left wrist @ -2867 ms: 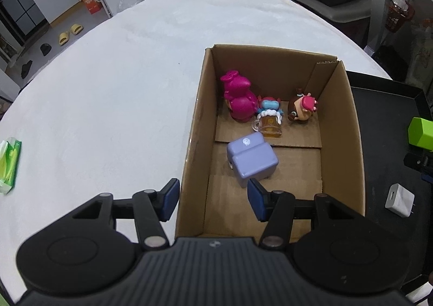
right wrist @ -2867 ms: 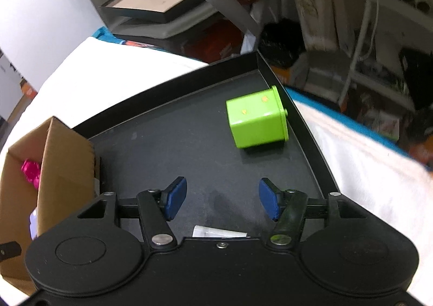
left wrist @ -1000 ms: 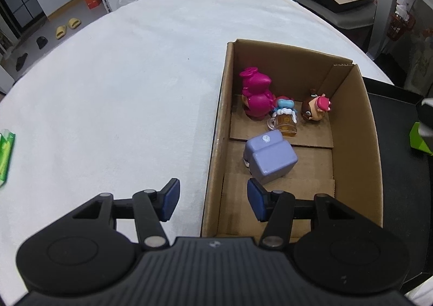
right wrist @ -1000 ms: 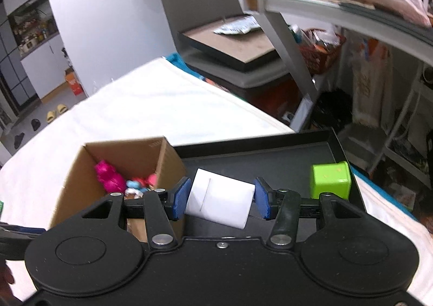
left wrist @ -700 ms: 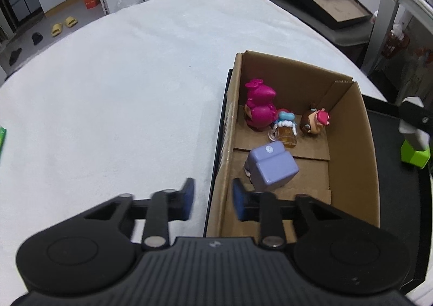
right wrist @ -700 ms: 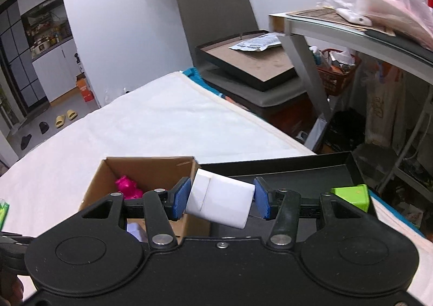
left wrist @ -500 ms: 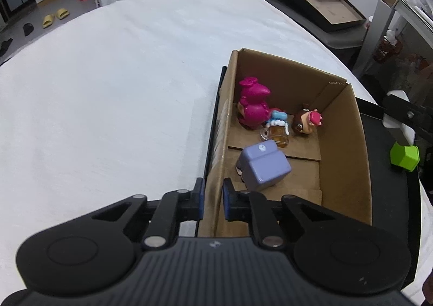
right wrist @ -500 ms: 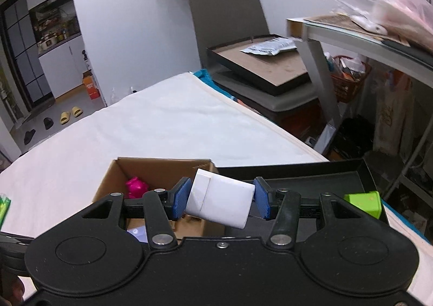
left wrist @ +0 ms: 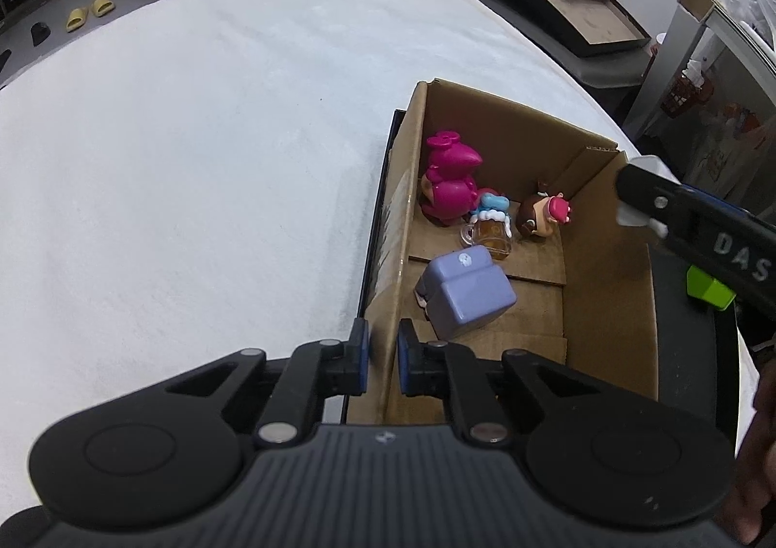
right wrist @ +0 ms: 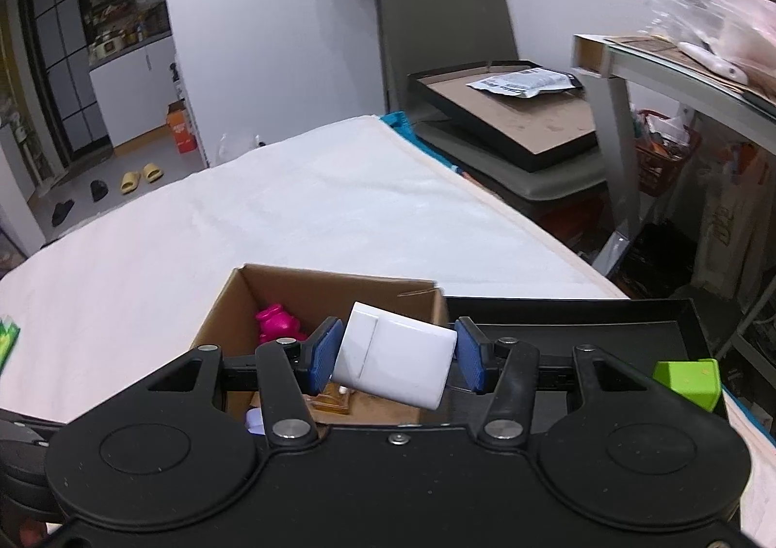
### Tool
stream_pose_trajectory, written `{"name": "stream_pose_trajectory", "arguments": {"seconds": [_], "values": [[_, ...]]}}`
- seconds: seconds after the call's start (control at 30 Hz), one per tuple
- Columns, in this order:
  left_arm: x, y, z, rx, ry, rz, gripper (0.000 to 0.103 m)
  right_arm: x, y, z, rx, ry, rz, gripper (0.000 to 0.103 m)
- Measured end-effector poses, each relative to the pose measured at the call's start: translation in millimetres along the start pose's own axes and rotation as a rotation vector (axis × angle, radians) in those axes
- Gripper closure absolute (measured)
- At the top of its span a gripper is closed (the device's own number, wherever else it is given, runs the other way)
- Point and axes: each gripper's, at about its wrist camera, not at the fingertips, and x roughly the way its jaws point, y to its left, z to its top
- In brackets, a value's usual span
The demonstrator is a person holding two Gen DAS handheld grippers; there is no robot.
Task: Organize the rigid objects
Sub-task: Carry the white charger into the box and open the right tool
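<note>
- My right tool (right wrist: pixel 395 361) is clamped on the white block (right wrist: pixel 395 366), low in the middle of the right view; it sits tilted between the blue pads (right wrist: pixel 324 354); it hangs over the far right corner of the cardboard box (left wrist: pixel 606 296).
- My left tool (left wrist: pixel 380 356) is pinched on the box's near left wall, low in the middle of the left view; I think that keeps the box from sliding.
- Inside I see a pink toy (left wrist: pixel 448 184), a little mug toy (left wrist: pixel 490 228), a brown-head toy (left wrist: pixel 541 216) and a purple block (left wrist: pixel 463 288); the green cube (right wrist: pixel 686 378) waits on the black tray (right wrist: pixel 582 315) at the right.
- To do it well, I should go low over the bare floor at the box's right side; then let go gently, so the block does not bump the toys.
</note>
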Motion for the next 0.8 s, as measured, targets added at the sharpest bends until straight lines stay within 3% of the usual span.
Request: {"name": "stream_pose_trajectory", "arguments": {"seconds": [0.8], "values": [[1,7,3,-0.02,0.025,-0.038,0.091,35,30,-14,-0.026,0.11,0.087,0.051]]}}
